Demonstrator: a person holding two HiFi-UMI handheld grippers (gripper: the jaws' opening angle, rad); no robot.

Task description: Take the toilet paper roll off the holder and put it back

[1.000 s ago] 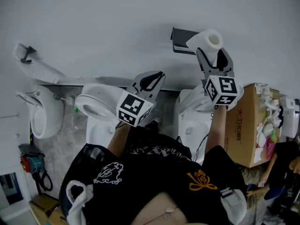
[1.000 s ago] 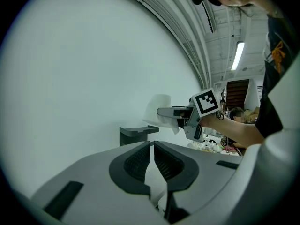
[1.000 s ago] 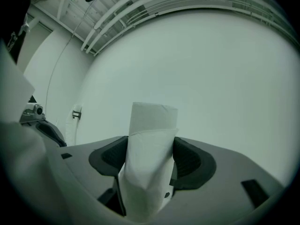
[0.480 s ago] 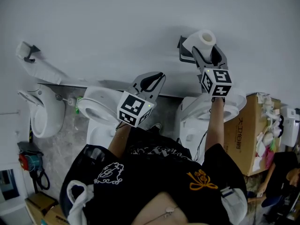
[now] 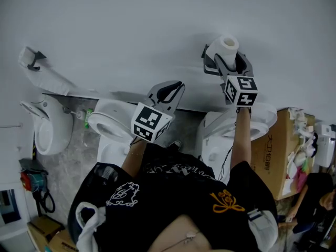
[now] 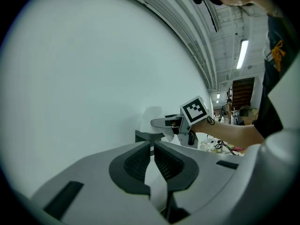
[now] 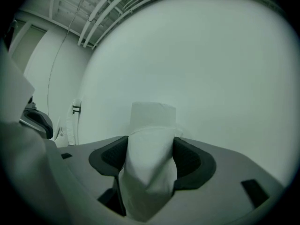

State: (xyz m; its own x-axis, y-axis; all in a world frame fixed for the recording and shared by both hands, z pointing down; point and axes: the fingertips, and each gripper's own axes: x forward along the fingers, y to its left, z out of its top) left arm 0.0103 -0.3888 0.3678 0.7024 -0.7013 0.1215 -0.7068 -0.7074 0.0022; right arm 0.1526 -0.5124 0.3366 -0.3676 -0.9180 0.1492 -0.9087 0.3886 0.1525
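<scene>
The right gripper (image 5: 232, 61) is held up at the white wall (image 5: 131, 30). Its jaws are closed on the toilet paper roll (image 5: 226, 45). In the right gripper view the two dark pads press the roll (image 7: 152, 125) from both sides and it fills the space between them, with the upper end standing out above the jaws. The roll is right at the dark holder (image 5: 208, 67) on the wall. No view shows clearly if the roll already sits on the holder's arm or is only just beside it.

The left gripper (image 5: 170, 91) hangs lower, well apart from the holder. Its jaws (image 6: 153, 161) are almost together, with only a thin slit between them, and they hold nothing.

The step in hand seems to be the one at the holder itself, most likely the seating of the roll. The next move probably calls for lining up the open core with the holder's arm, sliding the roll on, and only then letting the jaws open.

Counted: one roll in the gripper, two grippers, two holders (a second holder (image 5: 32, 59) is far left, with a paper strip hanging), two toilets (image 5: 107, 122) (image 5: 231, 130), one urinal (image 5: 47, 127), and one cardboard box (image 5: 269, 151).
</scene>
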